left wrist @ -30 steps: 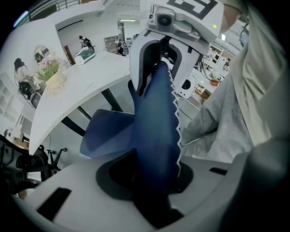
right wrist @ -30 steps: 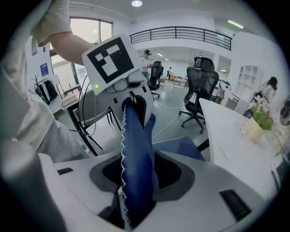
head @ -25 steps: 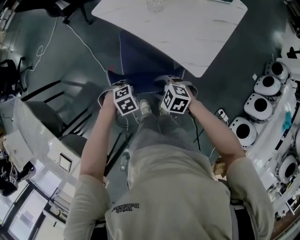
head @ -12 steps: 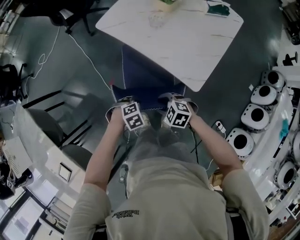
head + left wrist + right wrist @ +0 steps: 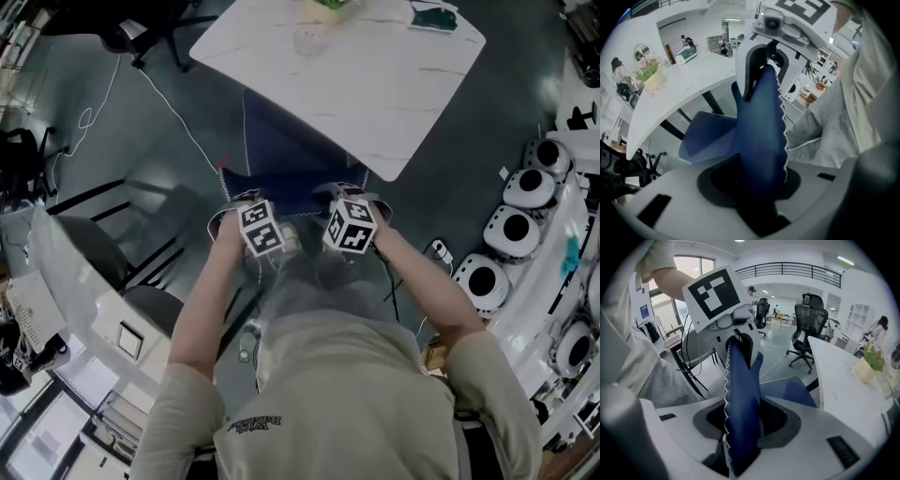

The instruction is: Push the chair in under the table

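Observation:
The blue chair (image 5: 281,141) stands with its seat partly under the white table (image 5: 375,75). Its backrest top edge (image 5: 291,183), trimmed with white stitching, faces me. My left gripper (image 5: 236,201) clamps the backrest's left end, and the blue fabric (image 5: 761,140) fills the gap between its jaws, which have just eased a little wider. My right gripper (image 5: 349,193) clamps the backrest's right end (image 5: 740,394), and its jaws have just tightened slightly on it. Each gripper shows in the other's view: the right gripper (image 5: 766,70) and the left gripper (image 5: 736,341).
A white cable (image 5: 169,94) runs across the dark floor left of the chair. A black office chair (image 5: 141,19) stands at the far left, a curved white desk (image 5: 75,272) at the left, and several round white devices (image 5: 511,216) at the right. A potted plant (image 5: 869,359) sits on the table.
The head view has tilted a little, so more of the table top shows. Both grippers stay on the chair's backrest in nearly the same place.

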Available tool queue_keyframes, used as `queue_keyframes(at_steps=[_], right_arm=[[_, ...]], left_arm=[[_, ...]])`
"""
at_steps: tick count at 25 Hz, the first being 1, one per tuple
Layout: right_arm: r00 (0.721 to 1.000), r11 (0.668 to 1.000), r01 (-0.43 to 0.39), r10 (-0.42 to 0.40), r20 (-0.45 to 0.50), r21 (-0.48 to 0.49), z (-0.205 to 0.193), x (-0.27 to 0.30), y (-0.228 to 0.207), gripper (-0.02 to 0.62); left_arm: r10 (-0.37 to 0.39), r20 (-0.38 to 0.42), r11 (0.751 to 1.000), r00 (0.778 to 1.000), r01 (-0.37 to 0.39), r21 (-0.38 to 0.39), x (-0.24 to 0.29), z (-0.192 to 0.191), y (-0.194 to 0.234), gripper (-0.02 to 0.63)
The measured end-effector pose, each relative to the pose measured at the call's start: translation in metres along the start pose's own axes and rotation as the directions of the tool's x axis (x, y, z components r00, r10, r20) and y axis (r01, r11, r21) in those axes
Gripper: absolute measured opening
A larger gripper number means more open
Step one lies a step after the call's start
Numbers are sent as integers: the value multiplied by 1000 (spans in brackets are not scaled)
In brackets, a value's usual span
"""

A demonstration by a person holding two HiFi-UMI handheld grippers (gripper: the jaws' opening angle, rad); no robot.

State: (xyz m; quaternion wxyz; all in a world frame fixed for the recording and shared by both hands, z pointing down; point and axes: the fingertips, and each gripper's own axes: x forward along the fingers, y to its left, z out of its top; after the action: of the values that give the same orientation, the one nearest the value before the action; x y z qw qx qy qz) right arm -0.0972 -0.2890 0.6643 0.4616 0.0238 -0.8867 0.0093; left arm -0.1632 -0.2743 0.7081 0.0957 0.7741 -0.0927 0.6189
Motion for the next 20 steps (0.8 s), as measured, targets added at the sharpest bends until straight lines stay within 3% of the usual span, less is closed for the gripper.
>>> queue_keyframes(at_steps=[20], right_arm=[[1000, 999, -11, 11, -19, 31, 5, -22, 2, 202]], left_arm=[[7, 21, 1000, 1000, -6, -19, -27, 9, -5, 183]])
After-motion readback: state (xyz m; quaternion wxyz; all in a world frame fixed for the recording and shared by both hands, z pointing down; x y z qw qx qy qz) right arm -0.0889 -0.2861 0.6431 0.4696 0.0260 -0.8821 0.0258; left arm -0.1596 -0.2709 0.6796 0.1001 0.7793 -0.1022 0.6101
